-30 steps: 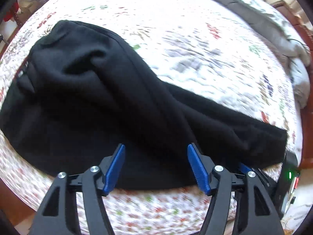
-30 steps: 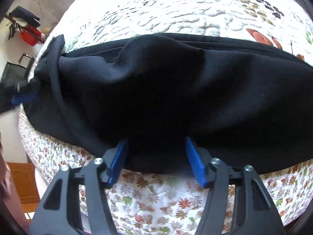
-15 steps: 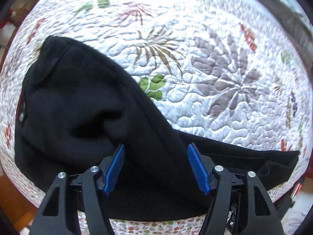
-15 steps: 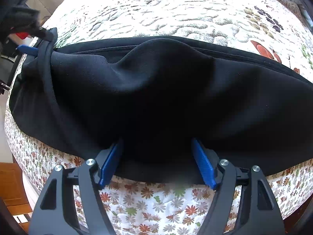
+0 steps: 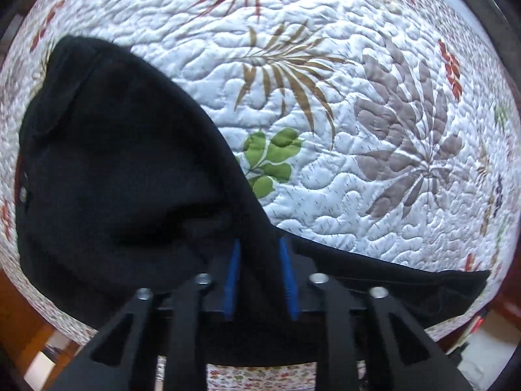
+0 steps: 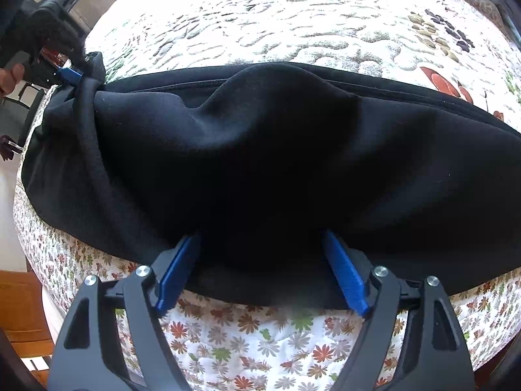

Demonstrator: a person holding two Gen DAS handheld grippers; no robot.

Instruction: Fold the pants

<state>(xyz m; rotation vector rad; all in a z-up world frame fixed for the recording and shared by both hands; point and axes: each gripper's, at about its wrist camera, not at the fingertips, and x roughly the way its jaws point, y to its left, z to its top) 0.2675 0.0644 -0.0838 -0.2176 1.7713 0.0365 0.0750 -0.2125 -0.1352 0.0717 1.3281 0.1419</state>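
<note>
Left tool [image 5: 259,254] closing on black pants [image 5: 123,176], right tool [image 6: 262,244] opening, tips hidden in cloth.

Quilt [image 5: 358,104] beyond pants [image 5: 114,169] open; pants block near edge.

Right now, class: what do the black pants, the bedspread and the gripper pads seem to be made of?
Black pants: soft matte knit, perhaps fleece; it slumps in rounded folds without shine.
Bedspread: quilted printed cloth, likely cotton; puffy stitched swirls and floral prints.
Left gripper pads: blue ribbed rubber or plastic, hard to tell; the frame looks like black moulded plastic with metal screws.
</note>
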